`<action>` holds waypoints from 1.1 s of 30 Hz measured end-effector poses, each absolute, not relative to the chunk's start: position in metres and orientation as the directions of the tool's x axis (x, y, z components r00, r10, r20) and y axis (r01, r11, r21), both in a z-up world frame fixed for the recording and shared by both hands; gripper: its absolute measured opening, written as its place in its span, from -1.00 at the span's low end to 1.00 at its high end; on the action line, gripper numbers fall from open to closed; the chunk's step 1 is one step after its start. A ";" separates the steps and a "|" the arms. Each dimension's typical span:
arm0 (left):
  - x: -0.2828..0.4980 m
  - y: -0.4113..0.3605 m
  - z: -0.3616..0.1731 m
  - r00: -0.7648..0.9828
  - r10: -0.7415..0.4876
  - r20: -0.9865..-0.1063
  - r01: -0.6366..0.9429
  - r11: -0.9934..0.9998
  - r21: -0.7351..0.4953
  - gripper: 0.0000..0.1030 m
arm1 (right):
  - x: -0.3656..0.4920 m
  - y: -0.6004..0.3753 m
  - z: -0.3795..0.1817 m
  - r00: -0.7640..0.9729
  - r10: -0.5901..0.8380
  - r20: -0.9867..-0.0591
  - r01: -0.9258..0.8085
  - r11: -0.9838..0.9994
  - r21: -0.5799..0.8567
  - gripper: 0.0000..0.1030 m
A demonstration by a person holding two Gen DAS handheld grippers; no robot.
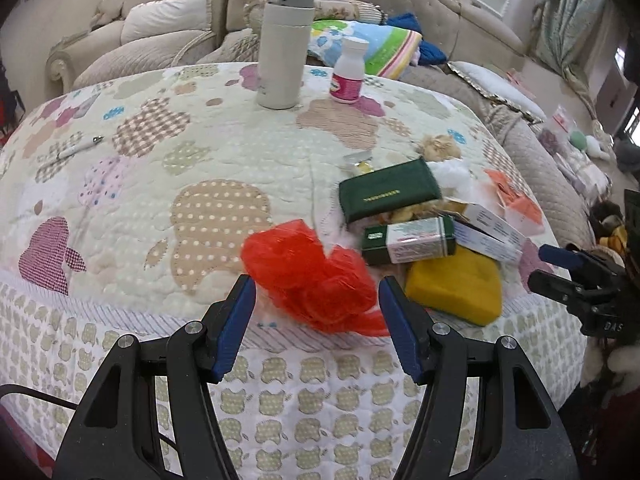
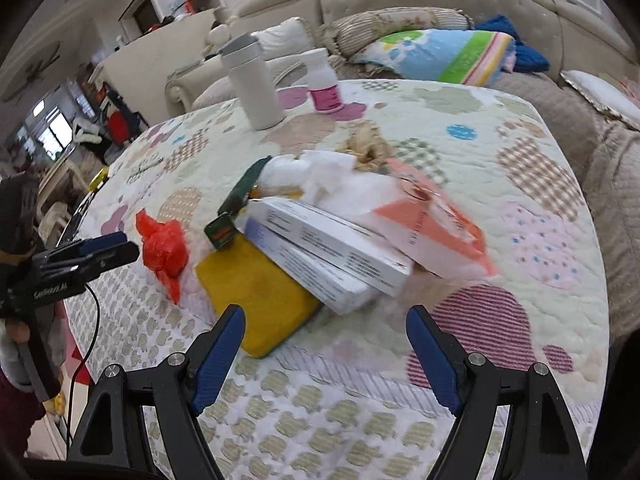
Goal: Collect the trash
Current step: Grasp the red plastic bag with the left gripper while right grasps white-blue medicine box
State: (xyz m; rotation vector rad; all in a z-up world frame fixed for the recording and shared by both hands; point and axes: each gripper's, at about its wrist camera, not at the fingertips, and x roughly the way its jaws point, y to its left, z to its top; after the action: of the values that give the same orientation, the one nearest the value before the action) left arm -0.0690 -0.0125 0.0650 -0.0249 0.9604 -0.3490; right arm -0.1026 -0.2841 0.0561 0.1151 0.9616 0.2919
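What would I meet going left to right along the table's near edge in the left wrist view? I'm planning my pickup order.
Red plastic bag → yellow sponge → the right tool at the frame's right edge. The boxes piled behind the sponge overlap, so I leave them out.

The white boxes (image 2: 328,248) and the orange packet (image 2: 436,224) are smeared with blur in the right wrist view, their print unreadable; the dark green pouch (image 1: 388,194) hides most of the yellowish scraps (image 1: 412,212) beneath it; the yellow sponge (image 1: 456,288) is partly covered by the boxes; lettering on the pill bottle (image 1: 348,70) is too small to read; the right claw (image 1: 560,268) is cut off by the left wrist view's edge.
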 end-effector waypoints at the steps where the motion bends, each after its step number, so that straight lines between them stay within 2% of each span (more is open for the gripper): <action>1: -0.067 -0.012 0.064 0.520 -0.302 -0.799 0.276 0.945 -0.178 0.22 | -0.101 -0.283 0.057 0.543 0.289 -0.788 -0.198 0.956 0.215 0.56; 8: -0.048 -0.021 0.045 0.494 -0.311 -0.812 0.258 0.944 -0.205 0.22 | -0.077 -0.295 0.057 0.552 0.267 -0.790 -0.174 0.963 0.204 0.56; 19: -0.029 -0.033 0.032 0.475 -0.326 -0.817 0.258 0.940 -0.225 0.22 | -0.020 -0.285 0.034 0.408 0.393 -0.824 -0.322 0.906 0.273 0.57; 22: -0.025 -0.033 0.028 0.468 -0.335 -0.818 0.248 0.938 -0.242 0.22 | -0.011 -0.285 0.032 0.364 0.456 -0.812 -0.367 0.871 0.325 0.84; 25: -0.023 -0.035 0.024 0.456 -0.342 -0.822 0.241 0.936 -0.256 0.22 | -0.012 -0.281 0.030 0.360 0.454 -0.815 -0.391 0.867 0.310 0.86; 26: -0.025 -0.036 0.024 0.457 -0.340 -0.822 0.242 0.937 -0.253 0.20 | -0.014 -0.279 0.030 0.366 0.443 -0.818 -0.396 0.870 0.294 0.83; 27: -0.025 -0.037 0.025 0.459 -0.341 -0.821 0.242 0.937 -0.253 0.20 | -0.017 -0.279 0.030 0.376 0.436 -0.818 -0.394 0.874 0.285 0.55; 28: -0.026 -0.037 0.026 0.460 -0.346 -0.818 0.244 0.935 -0.258 0.10 | -0.020 -0.281 0.030 0.370 0.453 -0.811 -0.390 0.868 0.307 0.18; 29: -0.026 -0.037 0.027 0.458 -0.353 -0.816 0.250 0.932 -0.263 -0.07 | -0.024 -0.286 0.031 0.369 0.485 -0.793 -0.380 0.857 0.348 0.02; 33: -0.031 -0.039 0.034 0.463 -0.364 -0.808 0.268 0.927 -0.264 -0.26 | -0.051 -0.298 0.039 0.388 0.485 -0.784 -0.350 0.864 0.362 -0.17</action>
State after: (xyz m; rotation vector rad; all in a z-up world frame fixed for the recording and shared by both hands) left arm -0.0312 -0.0391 0.0337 -0.1045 1.0184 -0.3895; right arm -0.0515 -0.2980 0.0393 0.1460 1.0454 0.5336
